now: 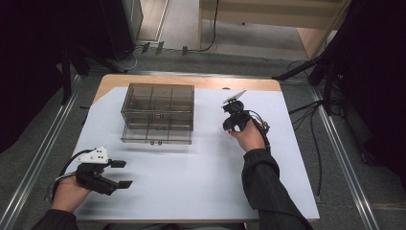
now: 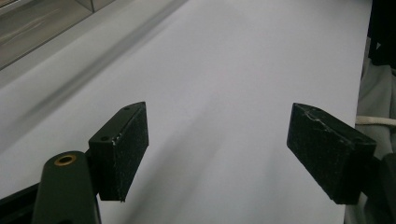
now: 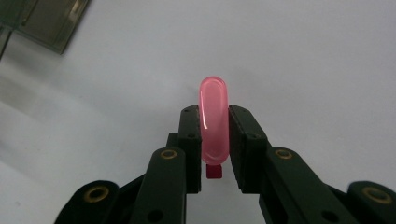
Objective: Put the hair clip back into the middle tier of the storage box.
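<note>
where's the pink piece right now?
Clamped between the right gripper's pads in the right gripper view, the pink piece is over the white sheet, right of the compartment box.

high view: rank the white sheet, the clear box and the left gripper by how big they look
1. white sheet
2. clear box
3. left gripper, though it sits nearer the camera, so it looks larger than it really is

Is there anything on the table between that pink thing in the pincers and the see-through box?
Nothing visible: bare white table cover lies between the right gripper, shut on the pink piece, and the clear compartment box. The box's lid looks closed, which may bar putting it inside.
</note>
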Available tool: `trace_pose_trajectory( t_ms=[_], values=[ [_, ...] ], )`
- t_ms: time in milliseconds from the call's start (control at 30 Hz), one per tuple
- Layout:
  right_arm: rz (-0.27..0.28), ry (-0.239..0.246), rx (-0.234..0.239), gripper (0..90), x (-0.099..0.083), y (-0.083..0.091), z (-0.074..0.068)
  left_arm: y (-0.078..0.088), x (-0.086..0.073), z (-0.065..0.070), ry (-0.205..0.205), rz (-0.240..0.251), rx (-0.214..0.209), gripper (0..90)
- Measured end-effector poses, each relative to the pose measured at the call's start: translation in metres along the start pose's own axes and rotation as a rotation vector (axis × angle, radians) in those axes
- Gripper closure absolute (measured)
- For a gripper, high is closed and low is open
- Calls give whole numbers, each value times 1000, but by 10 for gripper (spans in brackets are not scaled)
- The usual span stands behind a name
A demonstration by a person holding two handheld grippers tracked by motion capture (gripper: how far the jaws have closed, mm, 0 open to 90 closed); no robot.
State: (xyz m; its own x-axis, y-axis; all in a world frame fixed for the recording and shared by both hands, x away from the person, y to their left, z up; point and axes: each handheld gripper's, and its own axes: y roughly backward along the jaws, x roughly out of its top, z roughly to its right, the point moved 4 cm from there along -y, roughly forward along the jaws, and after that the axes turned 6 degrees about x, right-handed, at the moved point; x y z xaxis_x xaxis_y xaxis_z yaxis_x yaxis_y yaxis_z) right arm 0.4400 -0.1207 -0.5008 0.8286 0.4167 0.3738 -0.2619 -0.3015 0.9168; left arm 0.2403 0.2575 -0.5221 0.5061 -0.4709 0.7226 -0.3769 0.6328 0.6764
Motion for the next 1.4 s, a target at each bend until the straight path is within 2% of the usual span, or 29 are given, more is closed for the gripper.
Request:
trace_pose_trajectory(
  t_ms=[100,333,467,733,933,1400],
  values=[
    [9,12,5,775,-2,1,-1,-1,1,0,-5,-1,-4,217],
    [82,57,67,775,-9,7,-8,-4,6,-2,-10,6,-15,217],
    [118,99,70,775,-11,10,-12,-5,8,-2,-19,3,-20,217],
    [161,118,104,774,-14,18,-21,-10,12,-2,-31,3,-30,217],
    [186,134,114,774,-16,25,-26,-12,14,-2,-34,2,-38,217],
    [201,175,136,775,-15,36,-44,-12,15,-2,-37,3,-39,217]
  ],
)
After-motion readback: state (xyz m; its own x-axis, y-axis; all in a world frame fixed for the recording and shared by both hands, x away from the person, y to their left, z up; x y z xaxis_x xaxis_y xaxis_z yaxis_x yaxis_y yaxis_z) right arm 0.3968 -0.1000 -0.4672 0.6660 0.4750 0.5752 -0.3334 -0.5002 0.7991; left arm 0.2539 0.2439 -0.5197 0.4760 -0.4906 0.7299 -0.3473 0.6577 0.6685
